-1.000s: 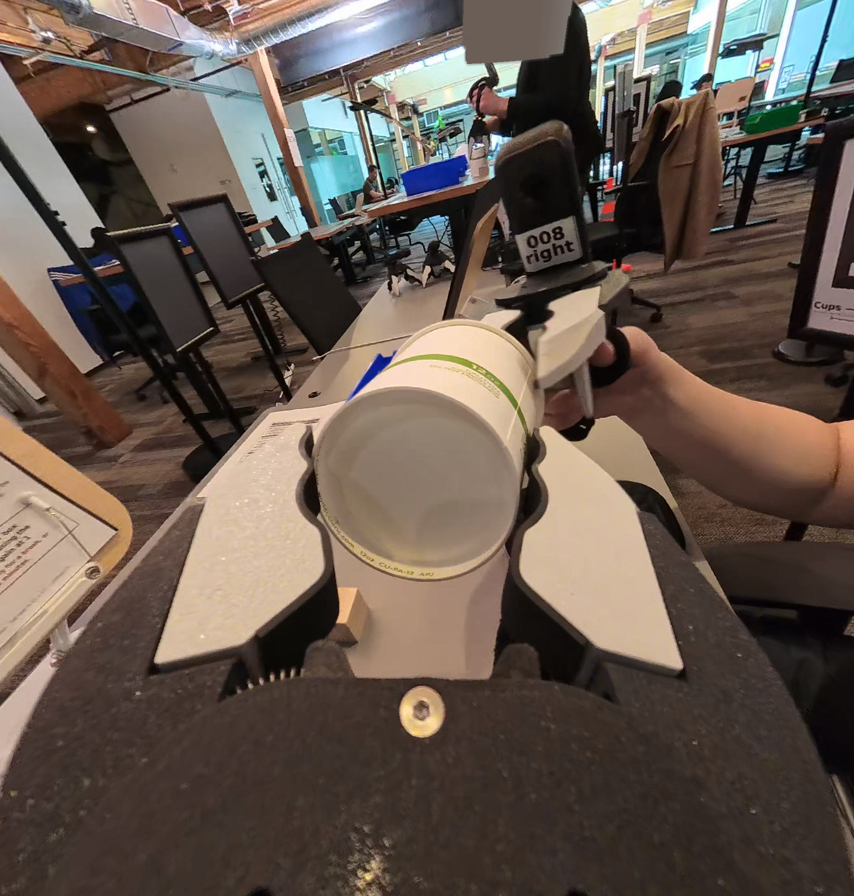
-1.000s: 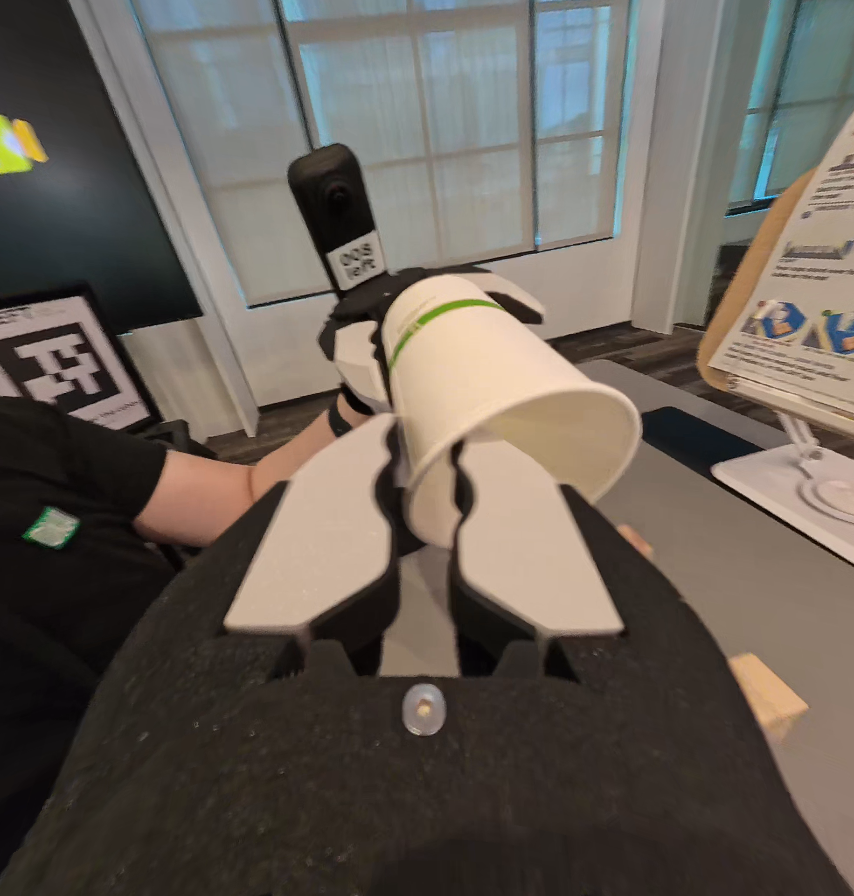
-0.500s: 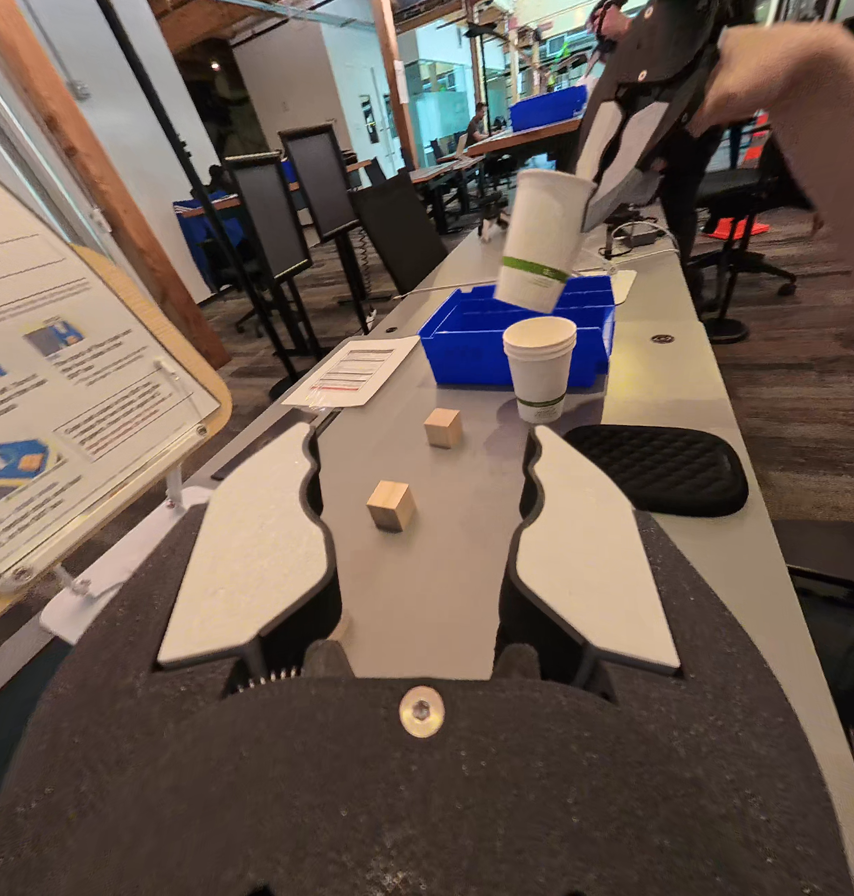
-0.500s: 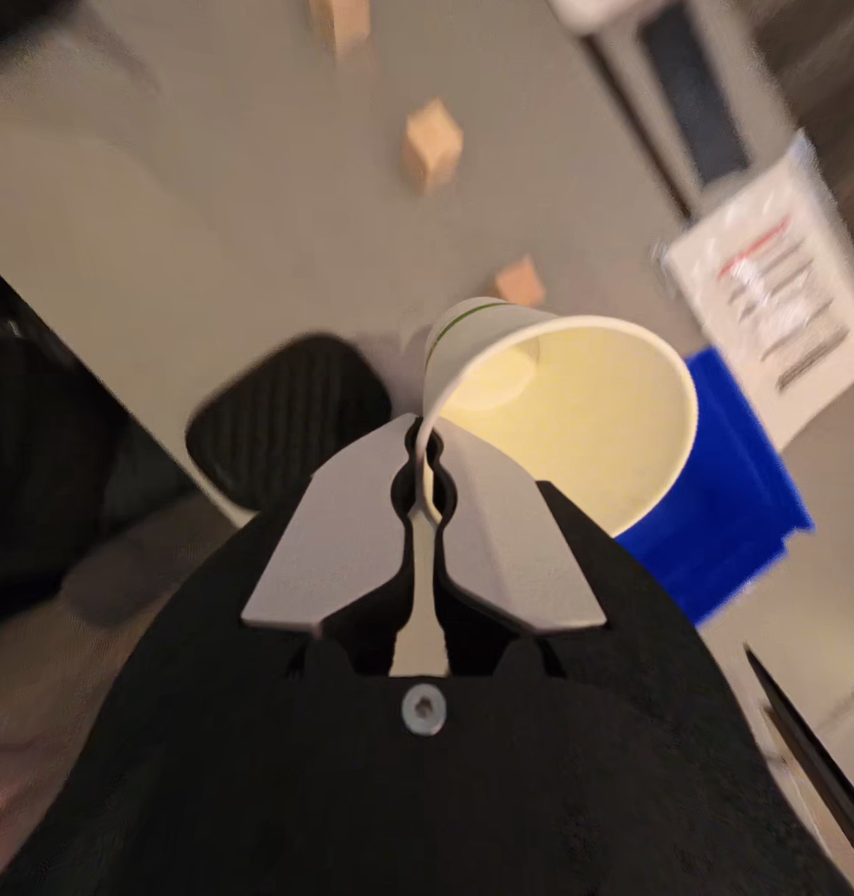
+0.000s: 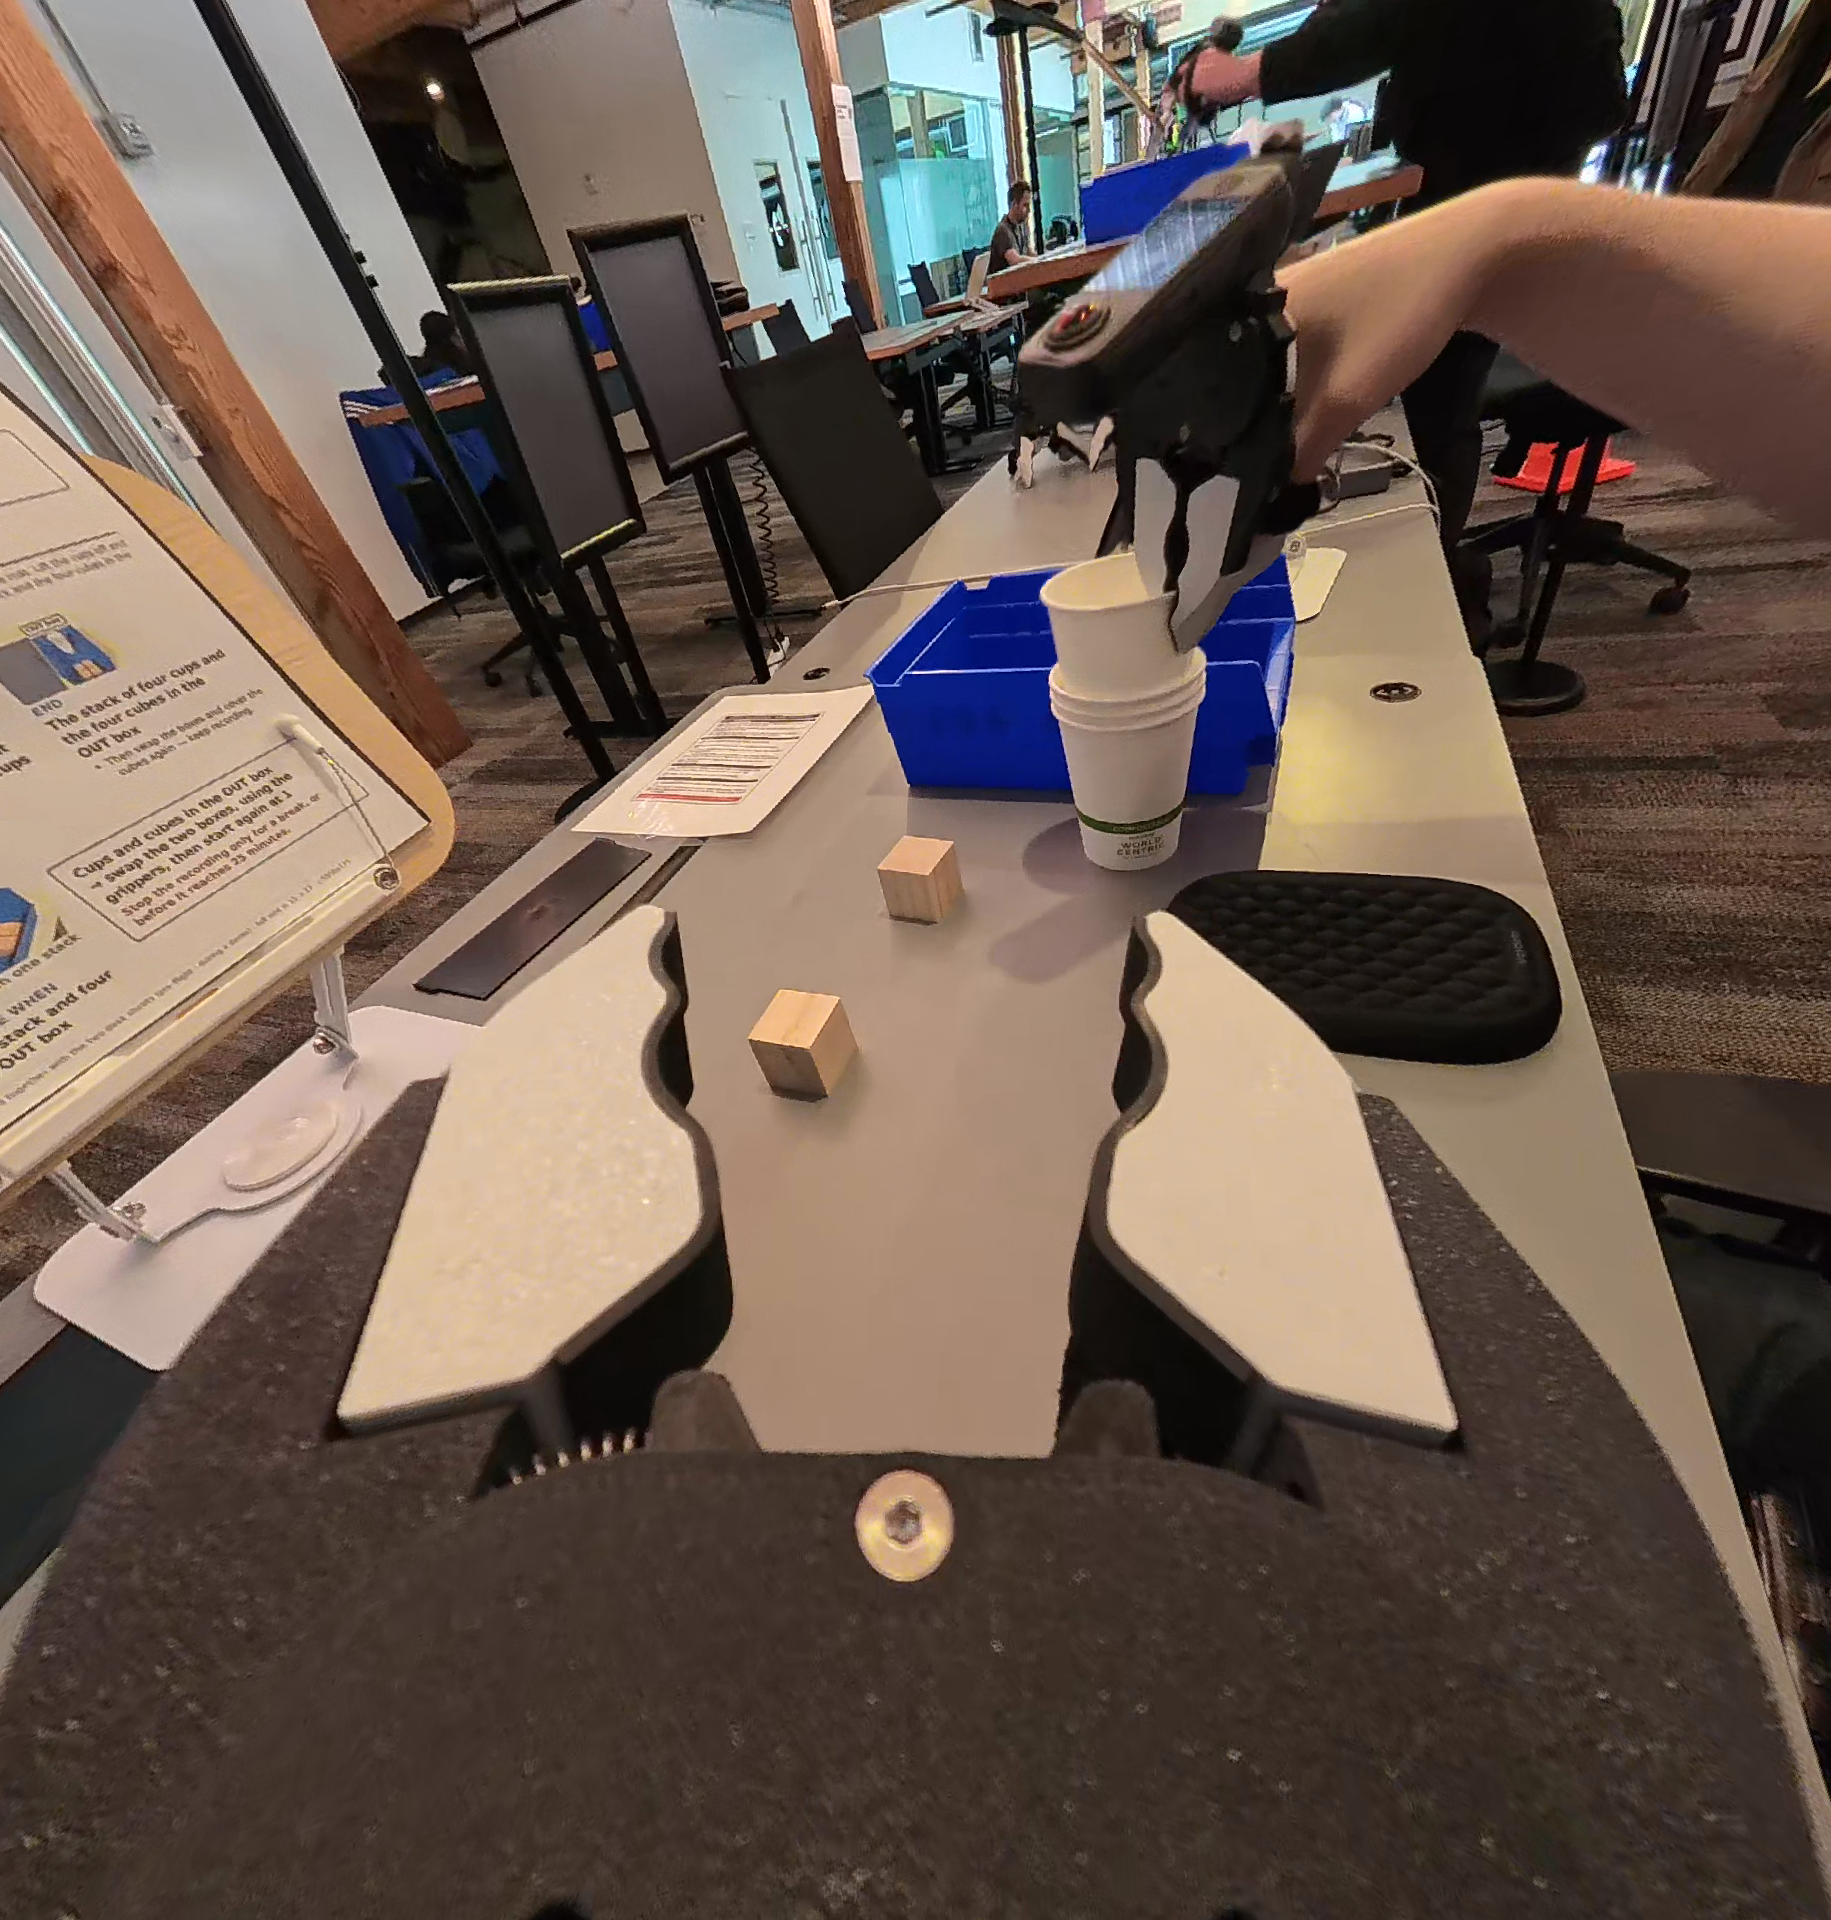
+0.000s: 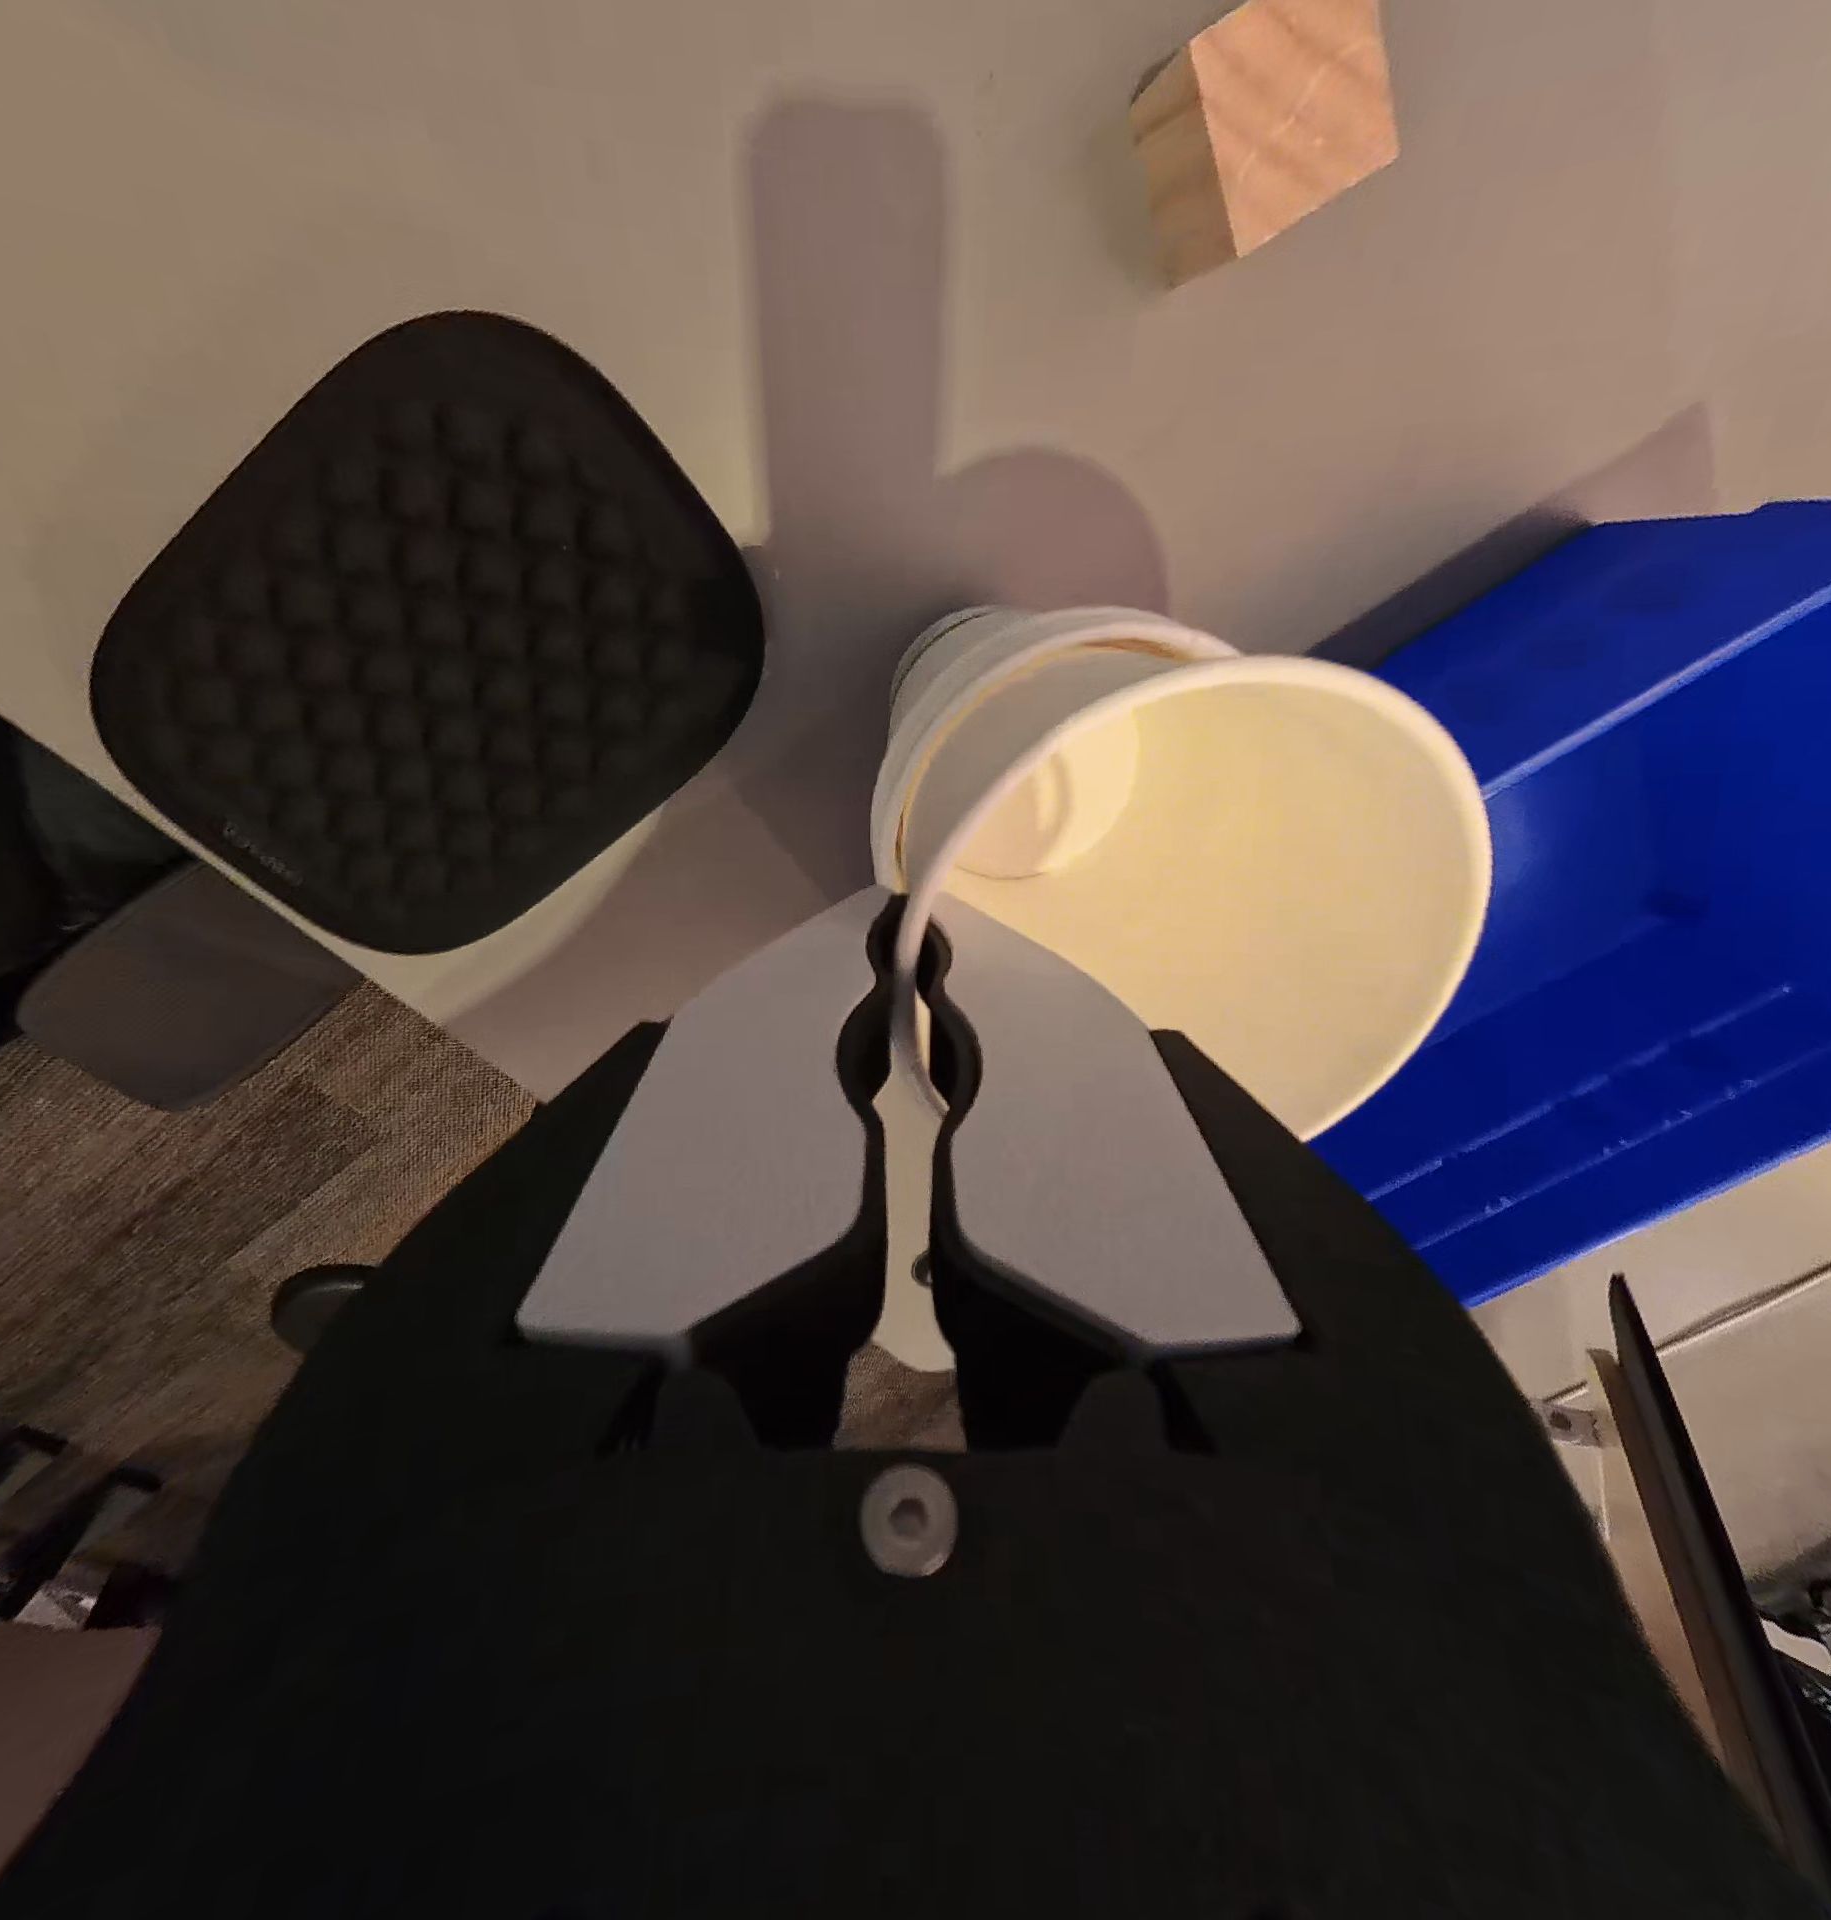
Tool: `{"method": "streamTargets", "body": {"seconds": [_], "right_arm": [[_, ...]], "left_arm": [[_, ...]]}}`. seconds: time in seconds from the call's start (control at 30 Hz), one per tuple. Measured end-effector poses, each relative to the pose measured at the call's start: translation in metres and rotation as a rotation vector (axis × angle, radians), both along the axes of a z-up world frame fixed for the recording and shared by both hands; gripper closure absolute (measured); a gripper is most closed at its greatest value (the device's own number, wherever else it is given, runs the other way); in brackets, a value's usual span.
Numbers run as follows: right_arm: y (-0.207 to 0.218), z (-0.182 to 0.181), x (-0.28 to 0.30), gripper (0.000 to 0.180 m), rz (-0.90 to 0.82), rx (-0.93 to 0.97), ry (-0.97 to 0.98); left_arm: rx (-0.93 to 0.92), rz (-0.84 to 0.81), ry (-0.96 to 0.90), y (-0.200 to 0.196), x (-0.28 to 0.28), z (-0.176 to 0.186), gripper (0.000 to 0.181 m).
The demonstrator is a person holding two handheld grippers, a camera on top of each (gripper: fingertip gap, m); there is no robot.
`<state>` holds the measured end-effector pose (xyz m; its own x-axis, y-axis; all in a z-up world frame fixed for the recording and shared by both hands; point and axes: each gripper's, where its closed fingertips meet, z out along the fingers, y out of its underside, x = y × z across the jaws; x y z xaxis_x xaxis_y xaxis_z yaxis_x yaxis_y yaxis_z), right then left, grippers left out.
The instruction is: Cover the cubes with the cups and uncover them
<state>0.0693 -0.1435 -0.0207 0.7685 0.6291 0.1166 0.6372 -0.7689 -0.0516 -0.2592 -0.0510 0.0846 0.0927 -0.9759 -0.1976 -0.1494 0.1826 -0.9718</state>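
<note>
Bench: grey bench, cup stack beside blue bin.
Right gripper: pinching top cup rim.
Left gripper: wide, empty.
Risk: off-centre rim pinch may jam cup, topple stack.

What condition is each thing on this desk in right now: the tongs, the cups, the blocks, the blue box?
Left tongs: open, empty.
Right tongs: shut on top cup's rim.
Top cup: upright, tilted, partly nested in the stack.
Cup stack: upright on the desk.
Two wooden cubes: uncovered.
Blue bin: open-topped; contents unclear.
</note>
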Motion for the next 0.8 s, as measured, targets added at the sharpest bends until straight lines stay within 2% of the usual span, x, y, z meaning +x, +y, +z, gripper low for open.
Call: {"method": "streamTargets", "body": {"seconds": [0.03,0.1,0.2,0.3,0.37,0.43,0.53,0.7,0.8], "right_arm": [[0.003,0.0,0.0,0.177,-0.005,0.027,0.001],[0.008,0.005,-0.002,0.165,-0.035,0.124,0.012],[0.008,0.028,-0.008,0.139,-0.101,0.39,0.015],[-0.016,0.041,-0.032,0.139,-0.233,0.747,0.167],[-0.028,0.033,-0.043,0.138,-0.33,0.989,0.304],[-0.032,0.015,-0.034,0.127,-0.452,1.149,0.335],[-0.023,-0.02,-0.017,0.11,-0.606,1.196,0.364],[-0.01,-0.051,0.012,0.098,-0.729,1.221,0.236],[0.0,-0.061,0.019,0.093,-0.757,1.208,0.282]], "left_arm": [[-0.002,0.001,-0.004,0.0,-0.001,0.0,0.101],[-0.008,0.004,-0.009,-0.001,-0.003,0.0,0.101],[-0.011,0.024,-0.016,-0.001,-0.009,-0.001,0.101],[-0.008,0.061,-0.051,-0.005,-0.018,0.0,0.101],[-0.021,0.051,-0.092,-0.014,-0.023,0.003,0.103],[-0.029,0.045,-0.127,-0.02,-0.025,0.007,0.104],[-0.034,0.028,-0.149,-0.026,-0.022,0.015,0.104],[-0.012,0.014,-0.144,-0.036,-0.017,0.02,0.104],[-0.01,-0.001,-0.141,-0.042,-0.016,0.02,0.104]]}}
